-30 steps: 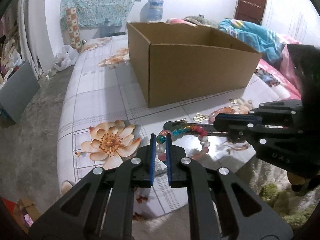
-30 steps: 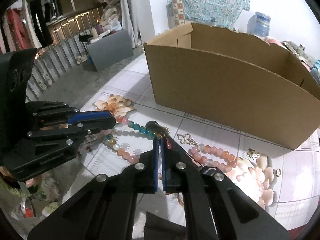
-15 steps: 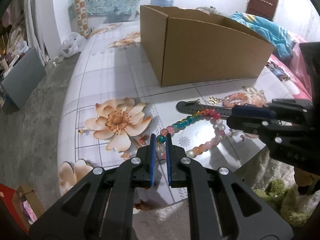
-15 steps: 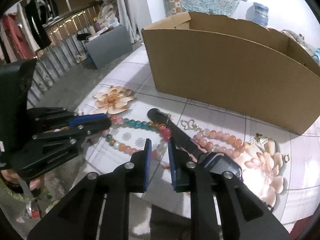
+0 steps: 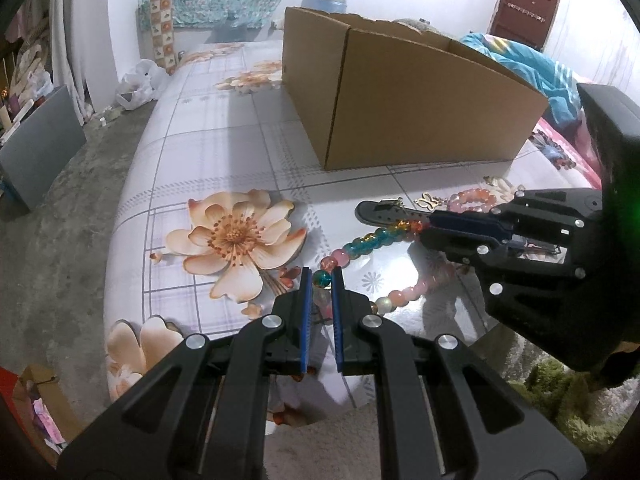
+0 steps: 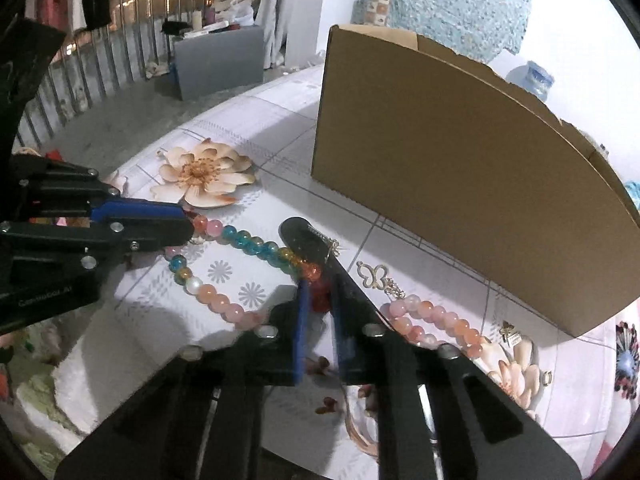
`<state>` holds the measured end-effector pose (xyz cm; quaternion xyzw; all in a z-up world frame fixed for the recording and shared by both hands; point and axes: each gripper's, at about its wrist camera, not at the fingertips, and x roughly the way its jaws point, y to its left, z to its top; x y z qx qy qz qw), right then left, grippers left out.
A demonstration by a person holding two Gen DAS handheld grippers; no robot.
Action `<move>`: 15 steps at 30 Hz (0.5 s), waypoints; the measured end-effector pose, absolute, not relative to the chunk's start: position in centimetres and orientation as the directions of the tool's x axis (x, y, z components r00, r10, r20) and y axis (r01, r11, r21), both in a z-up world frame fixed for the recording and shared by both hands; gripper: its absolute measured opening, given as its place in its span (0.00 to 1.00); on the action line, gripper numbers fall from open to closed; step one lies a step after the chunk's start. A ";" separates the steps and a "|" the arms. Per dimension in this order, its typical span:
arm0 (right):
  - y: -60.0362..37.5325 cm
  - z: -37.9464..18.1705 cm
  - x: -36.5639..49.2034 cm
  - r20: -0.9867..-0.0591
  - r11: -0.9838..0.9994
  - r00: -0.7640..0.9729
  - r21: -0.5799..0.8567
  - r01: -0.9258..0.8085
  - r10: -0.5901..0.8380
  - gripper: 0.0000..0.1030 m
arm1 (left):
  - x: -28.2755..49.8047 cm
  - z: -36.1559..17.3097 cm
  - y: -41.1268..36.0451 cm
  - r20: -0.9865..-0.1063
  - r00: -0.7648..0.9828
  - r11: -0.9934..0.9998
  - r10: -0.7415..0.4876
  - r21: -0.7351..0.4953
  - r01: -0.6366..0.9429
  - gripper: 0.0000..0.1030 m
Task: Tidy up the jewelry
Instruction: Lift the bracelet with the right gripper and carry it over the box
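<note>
The left gripper [image 5: 321, 280] is closed tight on a teal bead at one end of a beaded bracelet [image 5: 370, 240], its blue pads pinching the bead from both sides. The right gripper [image 6: 318, 294] has a red bead of the same bracelet between its pads, at the opposite end, and its jaws are closing on it. Between the two, the loop of teal, yellow, orange, pink and white beads is stretched out just above a glossy table [image 5: 224, 152] printed with large peach flowers. A black strap [image 6: 304, 236] lies under the red end. Just beside it are a gold butterfly charm [image 6: 372, 274], a second bracelet of pink and orange beads [image 6: 436, 320] and a small gold clasp [image 6: 510, 332]. Behind them stands an open cardboard box [image 5: 412, 108], apart from the jewelry.
</note>
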<state>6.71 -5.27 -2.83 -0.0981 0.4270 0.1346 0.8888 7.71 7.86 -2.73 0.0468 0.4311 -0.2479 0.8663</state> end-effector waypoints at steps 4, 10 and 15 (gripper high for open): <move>-6.7 -1.9 6.2 -0.773 0.950 0.598 0.021 -0.311 0.213 0.10 | 7.4 -2.0 8.0 -0.758 0.507 0.867 -0.411 -0.153 0.474 0.08; -8.3 0.4 4.9 -0.728 0.950 0.629 0.100 -0.296 0.273 0.10 | 6.5 0.5 7.9 -0.723 0.514 0.848 -0.462 -0.191 0.494 0.08; -9.9 4.4 3.9 -0.649 0.945 0.693 0.141 -0.294 0.313 0.10 | 6.0 4.4 7.5 -0.669 0.531 0.819 -0.520 -0.213 0.533 0.08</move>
